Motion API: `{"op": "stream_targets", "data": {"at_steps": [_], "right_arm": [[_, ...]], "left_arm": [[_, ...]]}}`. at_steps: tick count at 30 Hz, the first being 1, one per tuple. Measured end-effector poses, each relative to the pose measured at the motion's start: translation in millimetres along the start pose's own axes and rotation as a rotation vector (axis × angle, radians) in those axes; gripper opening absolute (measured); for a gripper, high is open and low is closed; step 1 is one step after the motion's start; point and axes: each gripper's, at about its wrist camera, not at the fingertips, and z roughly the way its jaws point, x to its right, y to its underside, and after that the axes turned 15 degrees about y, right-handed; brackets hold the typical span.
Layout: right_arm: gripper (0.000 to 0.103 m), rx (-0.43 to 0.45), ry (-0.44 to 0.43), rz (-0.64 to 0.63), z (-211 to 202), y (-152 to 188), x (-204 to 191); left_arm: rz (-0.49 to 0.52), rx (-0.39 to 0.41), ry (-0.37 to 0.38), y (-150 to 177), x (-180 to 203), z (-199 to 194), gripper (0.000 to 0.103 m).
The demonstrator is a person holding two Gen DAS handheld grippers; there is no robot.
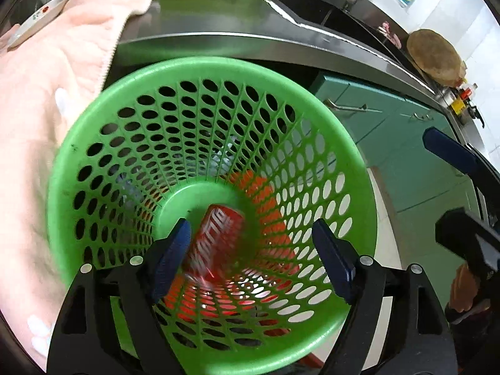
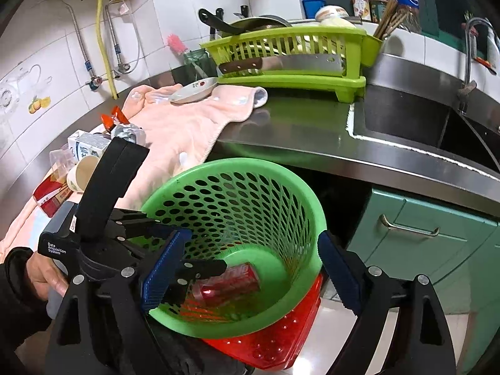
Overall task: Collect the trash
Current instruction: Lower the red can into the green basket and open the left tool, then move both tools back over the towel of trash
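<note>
Steel counter above; perforated green plastic basket holds red can. Left claw open, right claw open.

A stainless-steel kitchen counter carries a pink terry towel at its front edge and a lime-green plastic dish rack at the back.

A steel countertop is backed by white tiled walls, with teal cabinets set beneath it.
</note>
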Motion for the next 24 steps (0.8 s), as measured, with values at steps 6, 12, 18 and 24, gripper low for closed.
{"op": "stream_targets", "data": {"at_steps": [6,12,18,24], "right_arm": [[0.085,0.035,-0.004,-0.016,-18,-6,-10],[0.086,0.057,-0.034,-0.034,-30,-13,-27],[0.086,0.07,-0.095,-0.084,-35,-22,-66],[0.086,0.074,-0.174,-0.145,-35,-32,-113]], "left_arm": [[0.032,0.06,-0.005,7,11,-36,0.079],[0.027,0.144,-0.049,28,11,-87,0.079],[-0.015,0.24,-0.106,54,0,-146,0.079],[-0.06,0.326,-0.198,87,-21,-200,0.079]]}}
